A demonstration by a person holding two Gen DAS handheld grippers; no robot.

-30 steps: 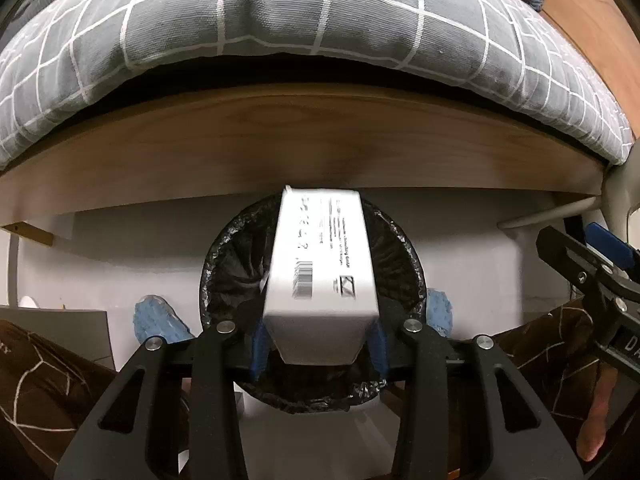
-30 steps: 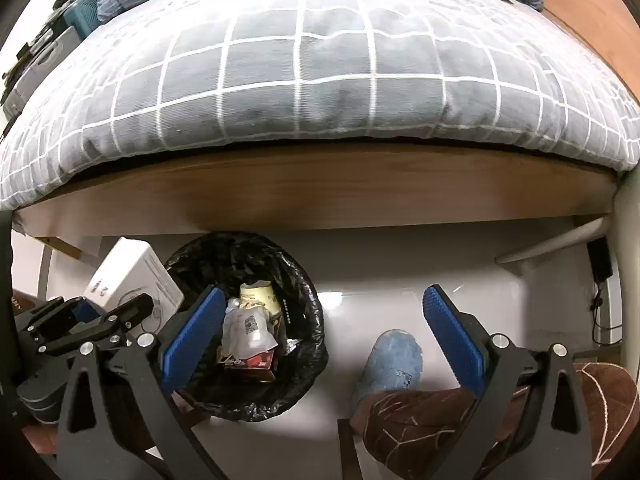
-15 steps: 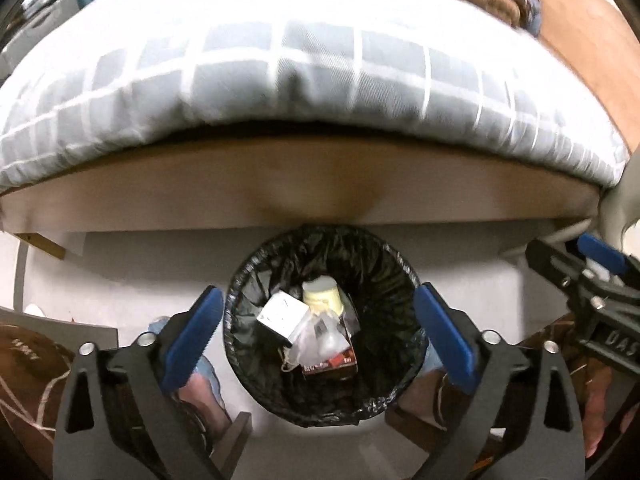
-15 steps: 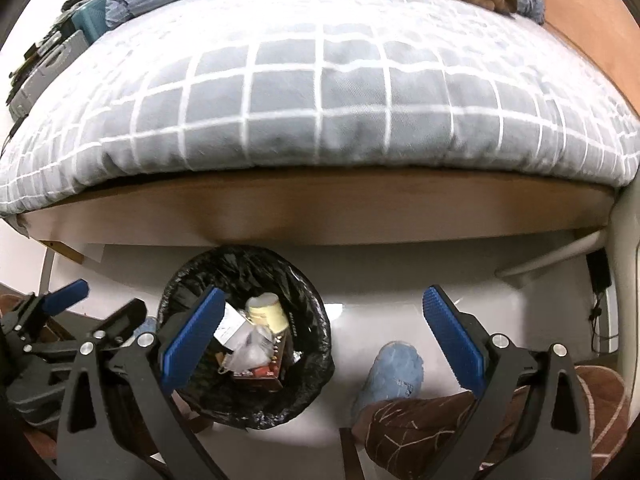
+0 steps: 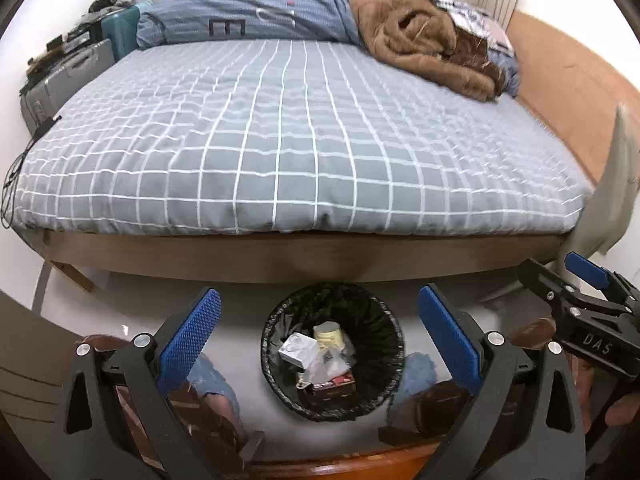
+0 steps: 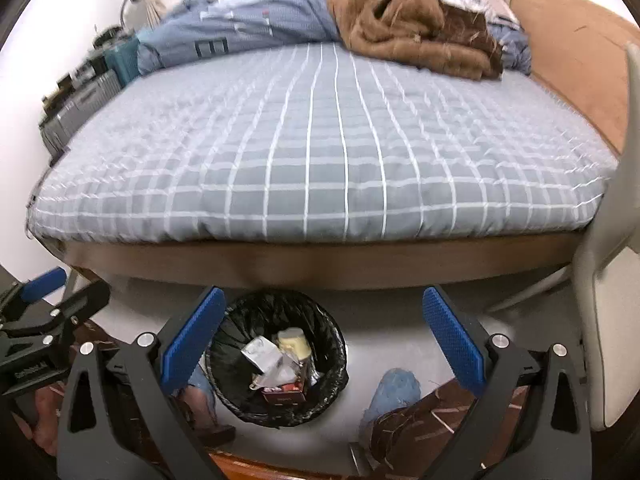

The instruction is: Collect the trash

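Note:
A round bin with a black liner (image 5: 384, 320) (image 6: 240, 316) stands on the white floor in front of the bed. Inside lie a white box (image 5: 297, 347) (image 6: 262, 350), a cream cup (image 5: 329, 334), crumpled clear wrappers and a red carton (image 6: 282, 394). My left gripper (image 5: 318, 338) hangs high above the bin, open, with nothing between its blue pads. My right gripper (image 6: 322, 338) is open and empty too, above the bin's right side. Each gripper shows at the edge of the other's view.
A bed (image 5: 300, 128) with a grey checked cover fills the upper part of both views, with a brown blanket (image 5: 424, 40) and blue duvet at its far end. A person's blue slippers (image 6: 394, 388) and brown trouser legs flank the bin. A pale chair (image 6: 608, 280) stands right.
The left gripper opened and the white box dropped into the bin. Both grippers then rose, so the bin looks smaller and the top of the bed has come into view.

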